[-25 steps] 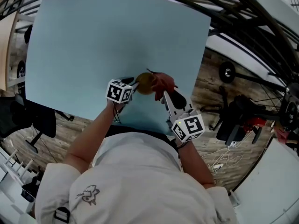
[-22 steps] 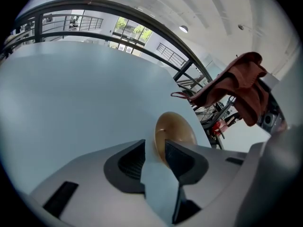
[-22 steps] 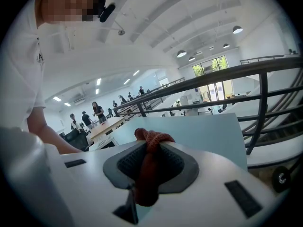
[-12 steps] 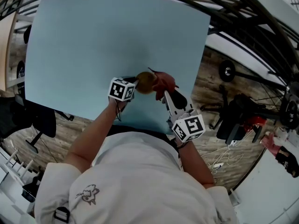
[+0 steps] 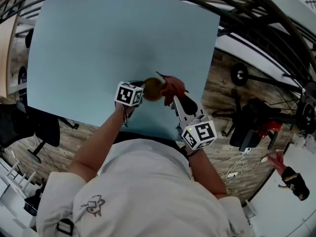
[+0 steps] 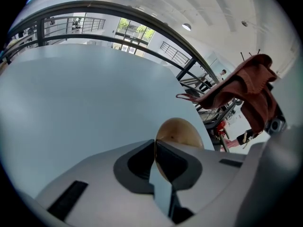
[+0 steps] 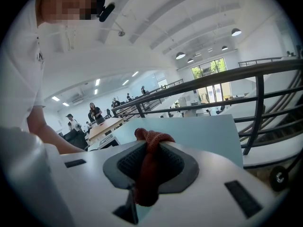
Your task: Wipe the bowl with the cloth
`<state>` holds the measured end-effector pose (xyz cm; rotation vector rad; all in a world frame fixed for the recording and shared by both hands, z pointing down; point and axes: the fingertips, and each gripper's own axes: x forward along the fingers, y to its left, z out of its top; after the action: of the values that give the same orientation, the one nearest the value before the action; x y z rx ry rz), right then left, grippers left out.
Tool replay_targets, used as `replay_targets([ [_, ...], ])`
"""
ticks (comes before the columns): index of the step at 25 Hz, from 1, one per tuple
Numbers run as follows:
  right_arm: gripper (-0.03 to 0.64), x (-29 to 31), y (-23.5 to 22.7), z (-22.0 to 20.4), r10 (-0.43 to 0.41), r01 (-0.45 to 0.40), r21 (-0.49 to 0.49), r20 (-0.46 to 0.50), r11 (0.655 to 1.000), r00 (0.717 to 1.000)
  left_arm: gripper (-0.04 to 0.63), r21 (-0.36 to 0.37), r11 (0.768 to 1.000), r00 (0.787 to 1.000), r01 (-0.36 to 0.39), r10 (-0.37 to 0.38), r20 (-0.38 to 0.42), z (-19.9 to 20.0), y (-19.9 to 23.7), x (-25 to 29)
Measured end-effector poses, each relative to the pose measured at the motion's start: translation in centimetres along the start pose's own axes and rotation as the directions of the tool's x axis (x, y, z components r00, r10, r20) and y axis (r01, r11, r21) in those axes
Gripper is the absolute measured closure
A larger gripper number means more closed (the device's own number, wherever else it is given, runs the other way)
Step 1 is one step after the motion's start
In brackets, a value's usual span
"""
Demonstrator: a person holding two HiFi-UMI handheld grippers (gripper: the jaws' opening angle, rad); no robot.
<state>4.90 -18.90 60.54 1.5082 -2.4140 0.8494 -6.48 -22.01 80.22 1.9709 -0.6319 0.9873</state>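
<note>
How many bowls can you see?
1. The bowl is at the blue table's near edge, its rim between the closing jaws of the left tool, beside the red cloth. None seems hidden.

bowl (image 6: pixel 180 131) lower half hidden, distant people (image 7: pixel 96 112) tiny

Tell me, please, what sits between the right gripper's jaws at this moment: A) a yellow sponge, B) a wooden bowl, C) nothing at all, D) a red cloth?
D: the right gripper view shows the red cloth pinched between the pads of the right gripper; the wooden bowl is at the left gripper, whose jaws are closing on its rim.
</note>
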Motion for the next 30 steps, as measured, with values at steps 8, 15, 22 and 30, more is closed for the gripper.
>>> replay_targets([
  [8,0.54,-1.6,1.2,0.5,0.006,-0.005,-0.015,0.032,1.0,0.999,0.572,0.032,0.999,0.999,-0.016,0.014,0.049,1.6,-1.6,-1.1],
  [15,0.54,-4.8,3.4,0.7,0.021,-0.019,-0.041,0.066,0.999,0.998,0.572,0.06,0.998,0.995,-0.027,0.021,0.097,2.3,-4.5,-3.0],
  [22,0.54,-8.9,5.4,0.6,0.029,-0.022,-0.066,0.108,0.998,0.994,0.572,0.108,0.994,0.986,-0.031,0.013,0.166,3.2,-8.9,-5.6],
  [30,0.54,-13.7,6.7,1.4,0.046,-0.022,-0.13,0.181,0.991,0.982,0.572,0.159,0.984,0.962,-0.08,0.035,0.272,3.9,-14.0,-9.4],
])
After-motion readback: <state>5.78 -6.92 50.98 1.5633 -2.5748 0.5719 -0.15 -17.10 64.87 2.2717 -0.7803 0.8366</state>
